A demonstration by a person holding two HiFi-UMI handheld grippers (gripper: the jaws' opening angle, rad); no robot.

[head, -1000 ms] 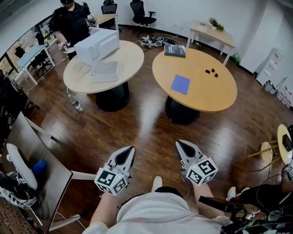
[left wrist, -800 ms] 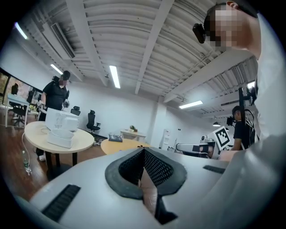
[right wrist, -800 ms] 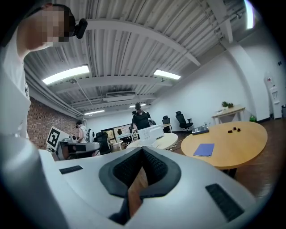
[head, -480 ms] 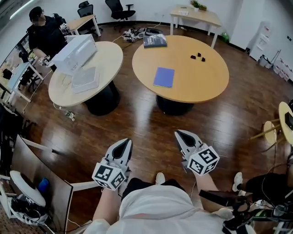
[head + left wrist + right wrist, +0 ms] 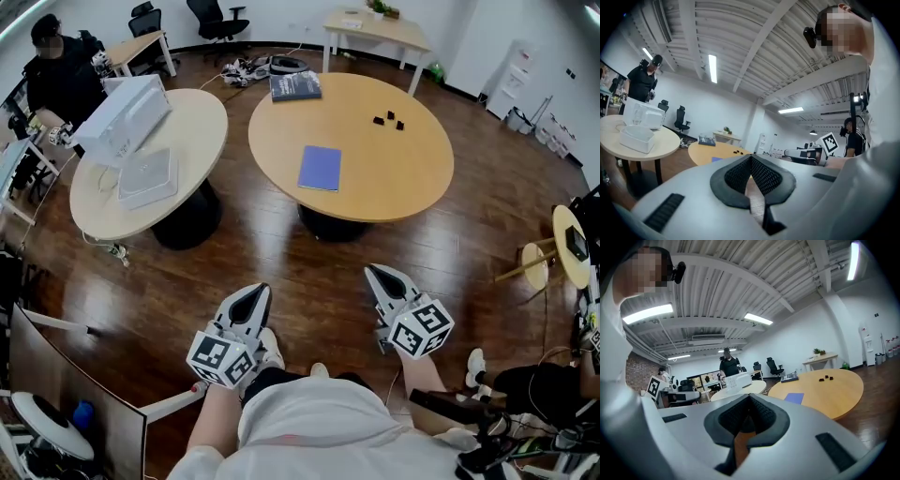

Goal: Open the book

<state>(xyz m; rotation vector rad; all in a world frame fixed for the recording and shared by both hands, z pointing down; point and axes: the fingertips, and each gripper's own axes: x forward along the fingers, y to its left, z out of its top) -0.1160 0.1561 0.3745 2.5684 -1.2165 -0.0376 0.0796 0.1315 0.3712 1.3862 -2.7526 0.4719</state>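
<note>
Jaws pressed together, empty, on my left gripper (image 5: 253, 298) and right gripper (image 5: 378, 277); blue book (image 5: 320, 168) lies closed on worktop (image 5: 412, 178), well apart, nothing done.

Office, probably: round tables (image 5: 394, 169), swivel chairs (image 5: 214, 16).

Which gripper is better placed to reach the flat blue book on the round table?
Right, only slightly: the right gripper is nearer the flat blue book than the left gripper; both are far off, jaws shut.

Round table (image 5: 403, 178) holds blue book (image 5: 320, 168), dark book (image 5: 294, 86) and small black pieces (image 5: 388, 120).
</note>
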